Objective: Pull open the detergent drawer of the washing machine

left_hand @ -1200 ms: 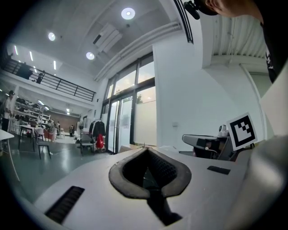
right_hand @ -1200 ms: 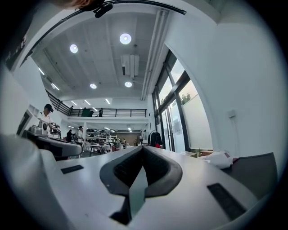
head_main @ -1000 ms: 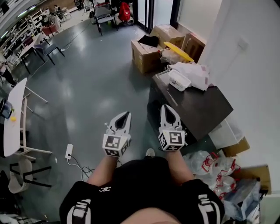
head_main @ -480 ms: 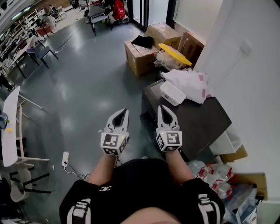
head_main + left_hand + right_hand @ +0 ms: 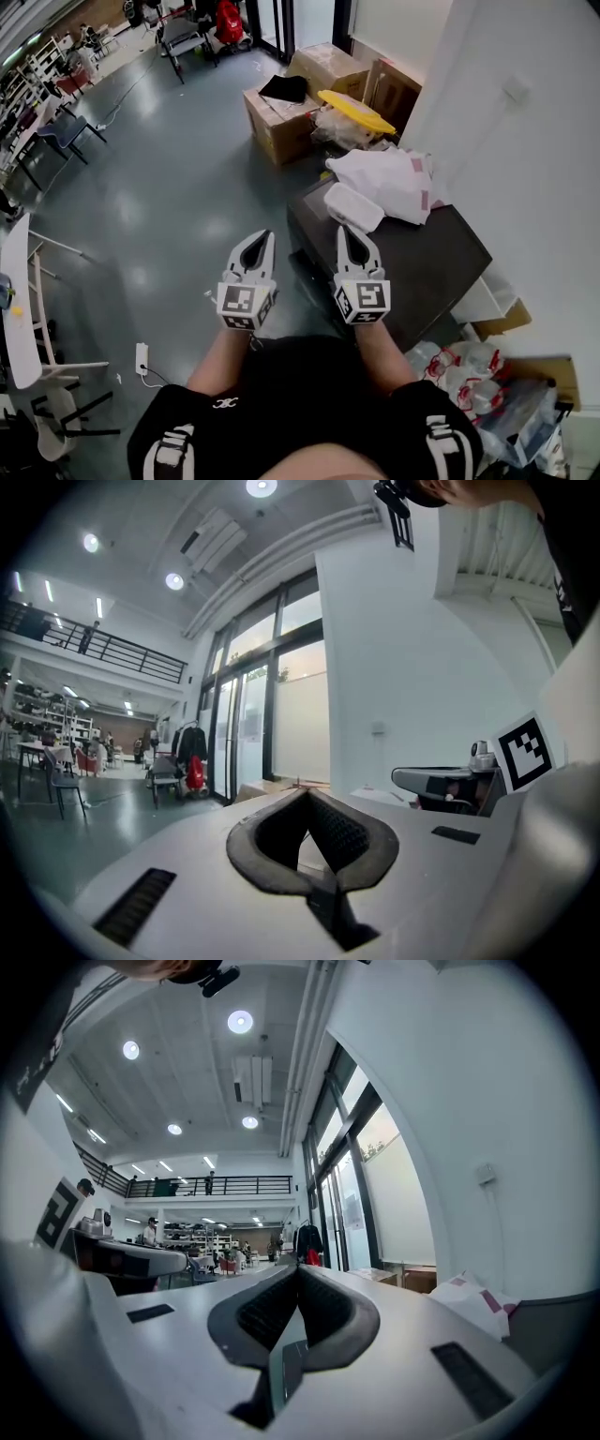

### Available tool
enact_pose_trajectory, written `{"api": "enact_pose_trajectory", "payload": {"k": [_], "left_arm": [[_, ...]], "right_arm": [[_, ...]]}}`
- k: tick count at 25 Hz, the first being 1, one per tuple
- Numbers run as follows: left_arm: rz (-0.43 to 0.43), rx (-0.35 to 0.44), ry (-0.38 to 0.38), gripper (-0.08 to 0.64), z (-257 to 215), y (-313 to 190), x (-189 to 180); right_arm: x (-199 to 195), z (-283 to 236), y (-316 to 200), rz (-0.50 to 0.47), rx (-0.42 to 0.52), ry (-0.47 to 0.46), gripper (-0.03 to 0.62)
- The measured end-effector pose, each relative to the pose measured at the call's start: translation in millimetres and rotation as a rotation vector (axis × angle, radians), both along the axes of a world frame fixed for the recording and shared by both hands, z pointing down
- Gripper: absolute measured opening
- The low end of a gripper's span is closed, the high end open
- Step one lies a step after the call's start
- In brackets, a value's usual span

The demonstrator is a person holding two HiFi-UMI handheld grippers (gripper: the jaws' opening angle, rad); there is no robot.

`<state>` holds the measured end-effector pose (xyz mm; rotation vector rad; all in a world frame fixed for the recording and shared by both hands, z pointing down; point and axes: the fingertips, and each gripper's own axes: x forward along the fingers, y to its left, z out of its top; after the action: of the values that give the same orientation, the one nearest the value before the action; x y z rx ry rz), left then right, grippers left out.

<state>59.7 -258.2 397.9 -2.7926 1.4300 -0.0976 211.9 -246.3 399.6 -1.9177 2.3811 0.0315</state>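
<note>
A dark, flat-topped machine (image 5: 427,267) stands against the white wall, right of my grippers in the head view. Its front face and any detergent drawer are hidden from here. My left gripper (image 5: 265,235) hangs over the grey floor, left of the machine's near corner, jaws shut with nothing between them. My right gripper (image 5: 349,229) hovers over the machine's left edge, also shut and empty. In the left gripper view the left gripper (image 5: 307,795) points level toward the wall and glass doors. In the right gripper view the right gripper (image 5: 298,1270) points level down the hall.
White bags (image 5: 389,183) and a white lidded container (image 5: 352,206) lie on the machine's top. Cardboard boxes (image 5: 281,122) with a yellow lid (image 5: 356,111) stand beyond it. Plastic bags (image 5: 464,370) pile up at the right. A power strip (image 5: 142,357) and chairs sit at the left.
Both grippers and the person have moved forward across the floor; the dark machine and the cardboard boxes now lie closer and lower in the head view. Both jaws stayed shut.
</note>
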Motion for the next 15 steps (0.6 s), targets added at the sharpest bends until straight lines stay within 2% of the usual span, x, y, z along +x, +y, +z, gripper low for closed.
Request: {"api": "enact_pose_trajectory", "payload": {"k": [6,15], "left_arm": [[0.091,0.002,0.003,-0.005,2,-18,17],[0.242,0.002,0.013,-0.005,-3,-52,20]], "right_arm": [[13,4,-8,0.083,-0.01,-0.001,0.002],[13,4,-8,0.251,-0.014,0.008,0.002]]}}
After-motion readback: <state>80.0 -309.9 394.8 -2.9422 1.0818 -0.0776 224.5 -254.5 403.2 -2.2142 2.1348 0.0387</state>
